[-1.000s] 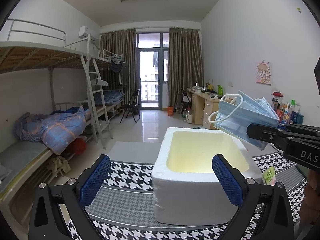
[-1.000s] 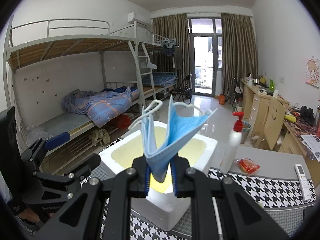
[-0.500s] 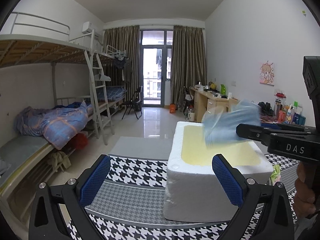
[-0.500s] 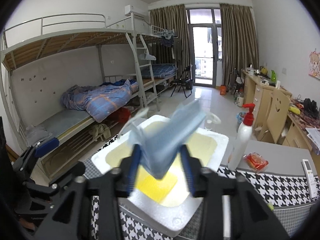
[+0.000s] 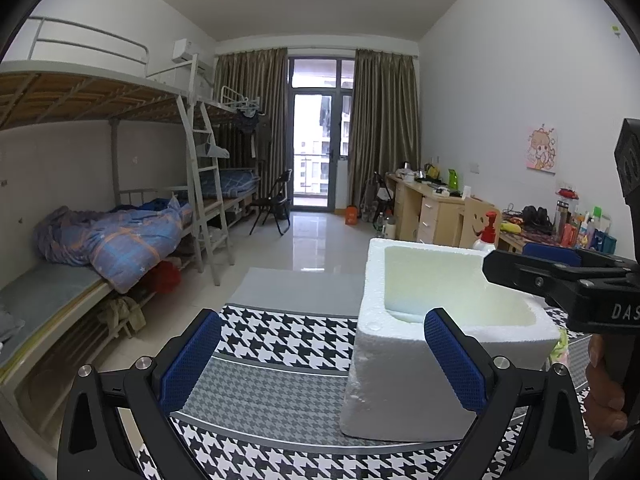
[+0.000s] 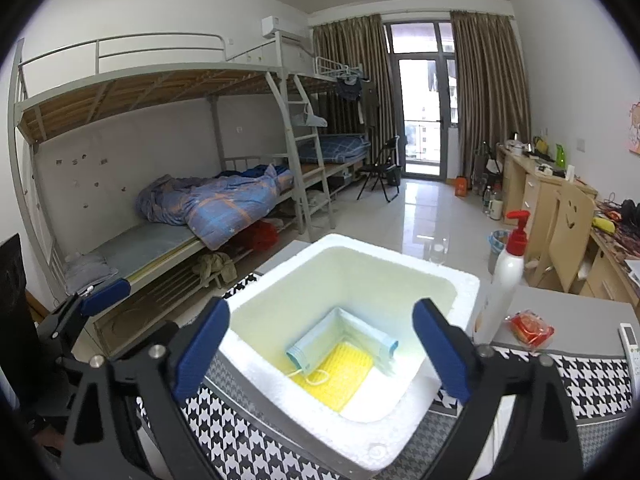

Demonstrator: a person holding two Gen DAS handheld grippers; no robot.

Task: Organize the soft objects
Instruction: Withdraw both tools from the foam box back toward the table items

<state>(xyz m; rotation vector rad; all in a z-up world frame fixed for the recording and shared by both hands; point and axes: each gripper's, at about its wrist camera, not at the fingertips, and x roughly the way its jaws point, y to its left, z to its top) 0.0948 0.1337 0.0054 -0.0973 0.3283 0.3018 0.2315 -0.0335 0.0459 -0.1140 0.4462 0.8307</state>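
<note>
Setting: a shared dormitory room. Evidence: metal bunk beds [image 6: 168, 92] with a ladder [image 6: 308, 168] line one wall, a rumpled blue quilt [image 6: 224, 204] on a lower bunk. Wooden desks [image 5: 436, 212] cluttered with bottles line the opposite wall. Brown curtains [image 5: 384, 120] frame a glass balcony door [image 5: 320, 148]. A folding chair [image 5: 276, 204] stands on the tiled floor [image 5: 316, 240].

Masks [image 6: 340, 338] in foam box [image 6: 460, 280], bottle [image 6: 506, 272] right.
</note>
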